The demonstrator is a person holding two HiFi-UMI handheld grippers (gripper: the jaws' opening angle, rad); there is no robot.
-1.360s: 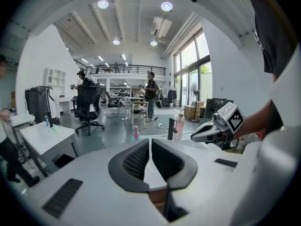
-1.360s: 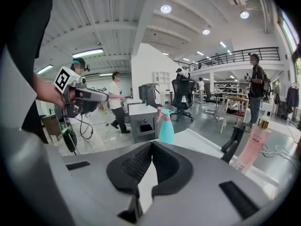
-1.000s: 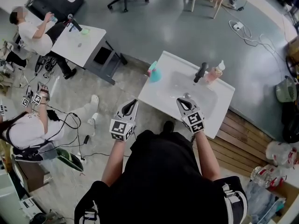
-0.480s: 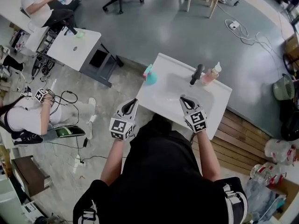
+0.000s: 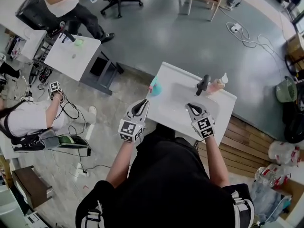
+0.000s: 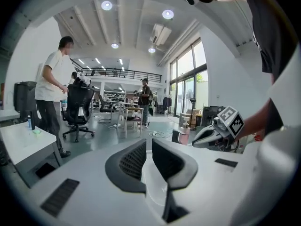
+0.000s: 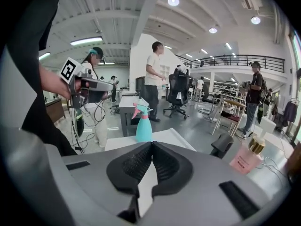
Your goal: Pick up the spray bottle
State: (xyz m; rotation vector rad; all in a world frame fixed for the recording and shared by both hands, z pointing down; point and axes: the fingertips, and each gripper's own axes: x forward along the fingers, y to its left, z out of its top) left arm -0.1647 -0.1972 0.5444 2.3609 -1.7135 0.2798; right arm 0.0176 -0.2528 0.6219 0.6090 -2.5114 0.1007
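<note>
A: Where is the spray bottle (image 5: 156,76)?
B: Upright on the surface (image 5: 227,101), just ahead of the left hand-held gripper (image 5: 142,102). It and the right hand-held gripper (image 5: 192,106) are closed, empty. Likely the approach step; next, open the jaws.

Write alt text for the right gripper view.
The right gripper, its fingers shut on nothing, faces a teal spray bottle standing on a white counter. A black faucet and a pink pump bottle stand to its right.
</note>
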